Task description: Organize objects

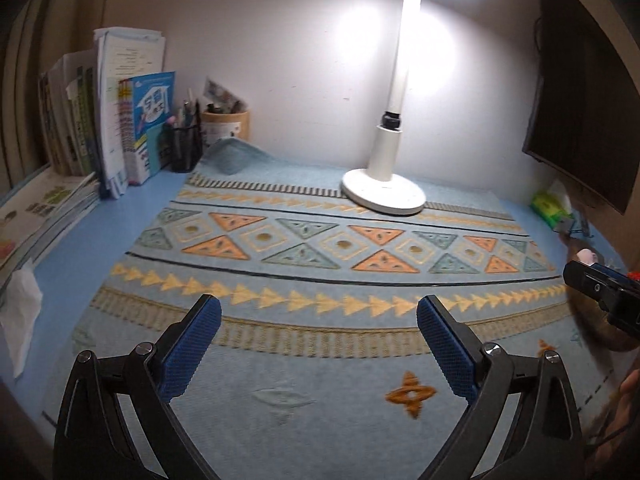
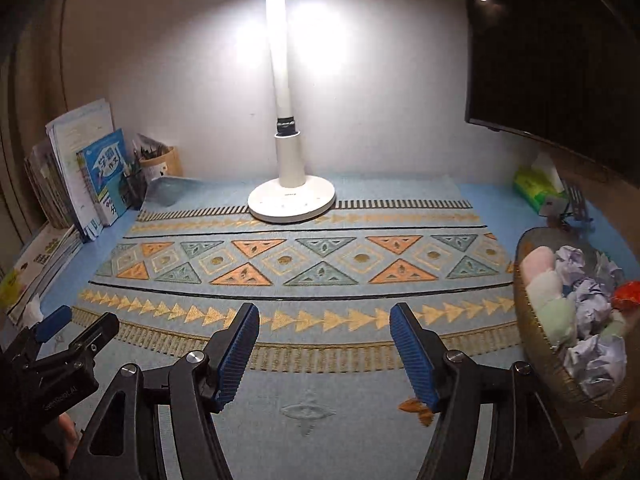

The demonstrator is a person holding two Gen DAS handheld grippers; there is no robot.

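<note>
A round woven basket point(image 2: 532, 344) at the right of the desk holds crumpled pale purple paper balls point(image 2: 592, 304), soft pink and green items point(image 2: 544, 284) and a red item point(image 2: 626, 294). My left gripper point(image 1: 318, 320) is open and empty above the patterned mat point(image 1: 320, 248); it also shows at the left of the right wrist view point(image 2: 76, 326). My right gripper point(image 2: 324, 328) is open and empty over the mat point(image 2: 304, 260), left of the basket. Part of its body shows in the left wrist view point(image 1: 600, 292), fingers hidden.
A lit white desk lamp point(image 2: 290, 196) stands at the mat's back. Books point(image 1: 116, 120), pen holders point(image 1: 188, 144) and a white tissue point(image 1: 20, 312) are at the left. A green tissue pack point(image 2: 536, 188) lies at back right under a dark monitor point(image 2: 560, 48).
</note>
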